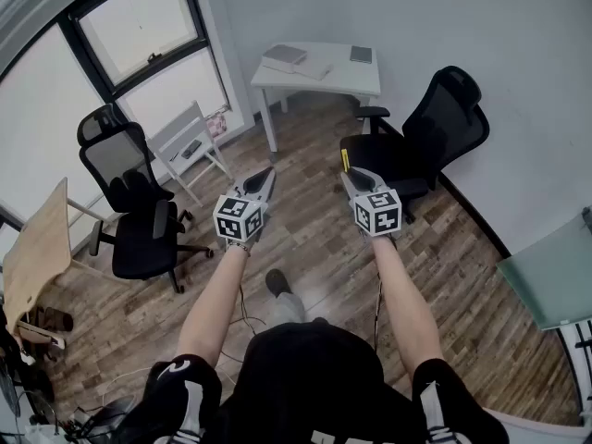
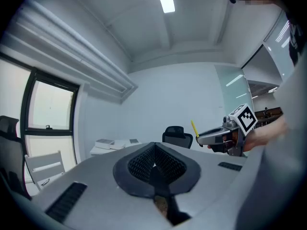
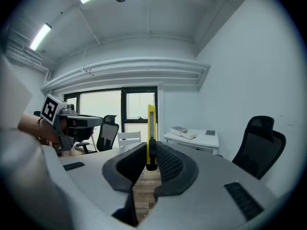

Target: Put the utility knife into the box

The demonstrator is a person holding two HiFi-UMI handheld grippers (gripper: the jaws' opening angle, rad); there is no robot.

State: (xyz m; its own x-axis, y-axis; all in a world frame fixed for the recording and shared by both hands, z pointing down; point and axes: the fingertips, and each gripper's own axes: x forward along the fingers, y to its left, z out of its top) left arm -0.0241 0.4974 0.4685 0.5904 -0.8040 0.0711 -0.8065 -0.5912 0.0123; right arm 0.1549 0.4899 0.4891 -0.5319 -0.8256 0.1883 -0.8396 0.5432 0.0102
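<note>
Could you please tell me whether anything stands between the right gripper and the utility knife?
Nothing does: the right gripper is shut on the yellow utility knife, which stands upright between its pads. I cannot make out the box for certain.

- The floor (image 1: 462, 266) showed wood planks with a soft sheen.
- The utility knife (image 3: 151, 123) was smooth yellow plastic.
- The pads (image 3: 169, 163) of the right gripper (image 3: 150, 150) were black, ribbed, matt.
- At ten o'clock, the chair (image 1: 116, 146) wore black mesh.

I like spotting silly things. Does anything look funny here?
A yellow utility knife stands straight up, pinched in the right tongs, high over the wooden floor. That is an odd spot for a knife.
</note>
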